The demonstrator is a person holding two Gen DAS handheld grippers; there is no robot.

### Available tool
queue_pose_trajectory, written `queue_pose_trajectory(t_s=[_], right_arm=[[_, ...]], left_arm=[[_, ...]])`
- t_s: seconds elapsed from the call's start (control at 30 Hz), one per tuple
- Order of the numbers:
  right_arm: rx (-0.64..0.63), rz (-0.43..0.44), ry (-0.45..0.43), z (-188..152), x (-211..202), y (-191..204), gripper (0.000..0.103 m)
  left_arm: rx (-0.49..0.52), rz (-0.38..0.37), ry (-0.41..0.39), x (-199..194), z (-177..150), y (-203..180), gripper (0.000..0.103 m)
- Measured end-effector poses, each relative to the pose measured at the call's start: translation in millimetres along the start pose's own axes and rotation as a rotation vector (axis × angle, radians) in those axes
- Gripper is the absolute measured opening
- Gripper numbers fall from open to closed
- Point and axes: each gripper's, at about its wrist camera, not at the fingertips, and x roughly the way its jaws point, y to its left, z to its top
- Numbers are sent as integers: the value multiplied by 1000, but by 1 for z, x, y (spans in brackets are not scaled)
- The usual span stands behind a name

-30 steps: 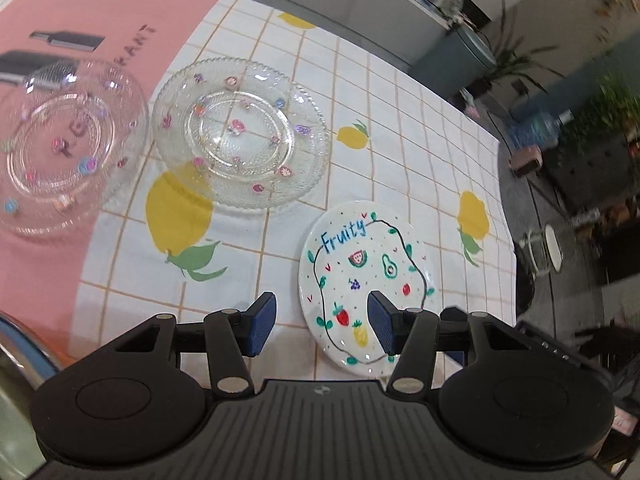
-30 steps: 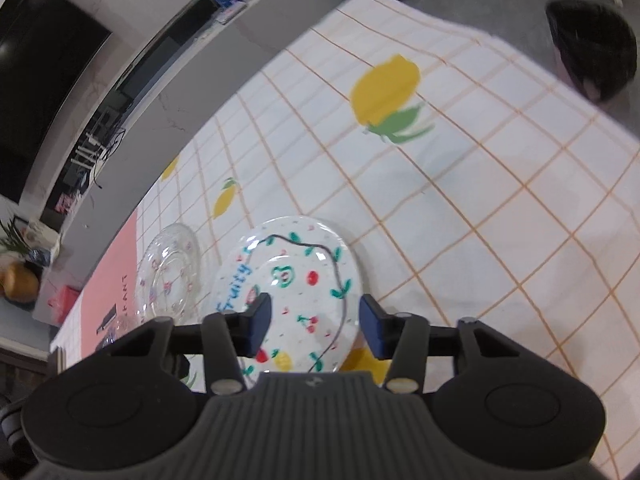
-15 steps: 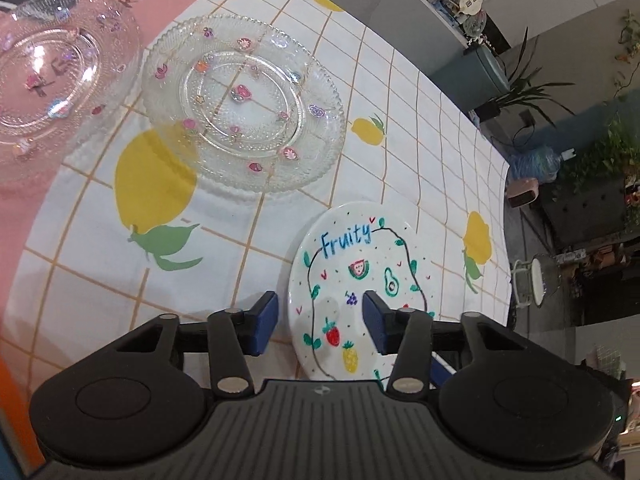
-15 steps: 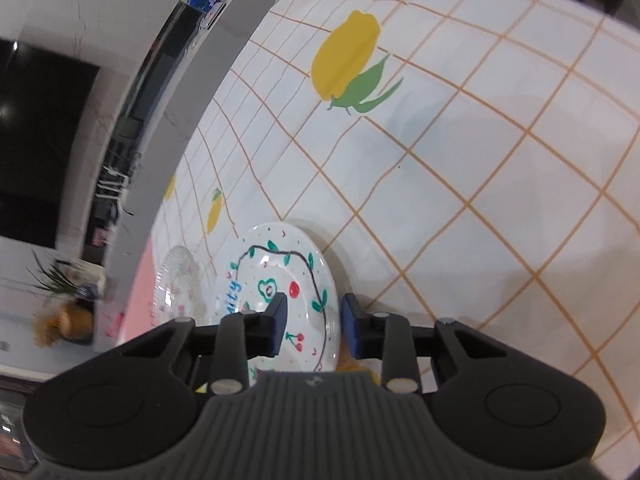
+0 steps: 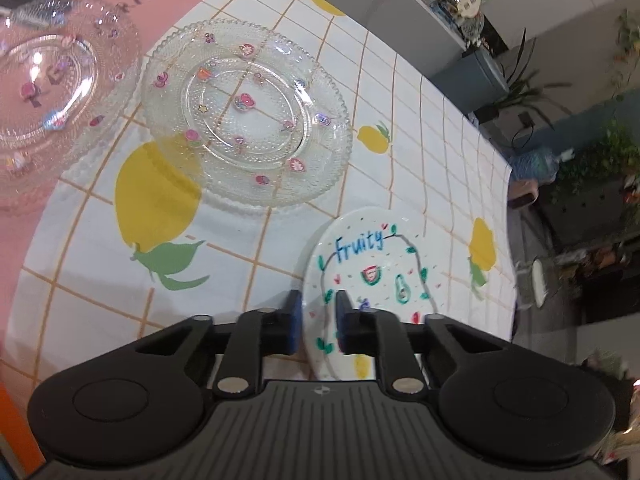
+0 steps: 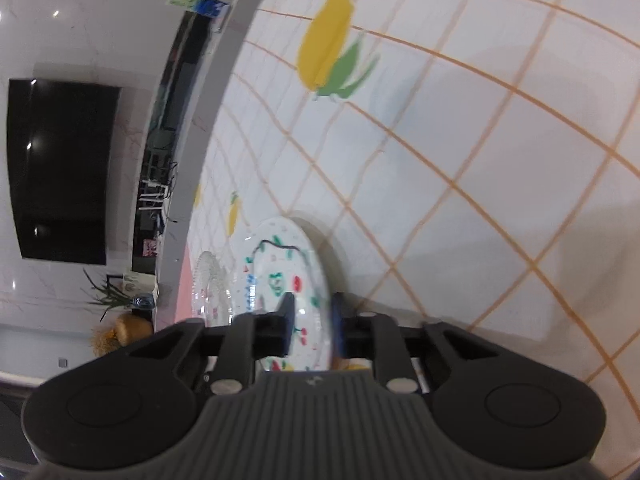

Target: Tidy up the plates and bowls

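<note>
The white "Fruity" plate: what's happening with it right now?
Both handheld grippers have clamped onto the white Fruity plate from opposite edges: the left gripper pinches one rim, the right gripper the other. Two clear glass plates sit untouched further back on the lemon-print tablecloth.

The right tongs (image 6: 311,322) have just closed and now pinch the near rim of the white fruit-painted plate (image 6: 286,268), one pad on its face, one behind; the plate tilts up from the checked tablecloth (image 6: 460,152); a clear glass plate (image 6: 208,284) lies just beyond it on the counter.
</note>
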Motion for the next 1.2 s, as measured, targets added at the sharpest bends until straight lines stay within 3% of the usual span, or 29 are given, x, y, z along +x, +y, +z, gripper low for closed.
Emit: queue_pose_trajectory(t_s=[0.5,1.2], right_arm=[[-90,-75,29,-11,-12,17,4],[-159,-162,100,-59,-34,15,7]], left_arm=[[115,37,-38,-29,-18,-18,8],[197,64,-29,-80,-82,-6,10]])
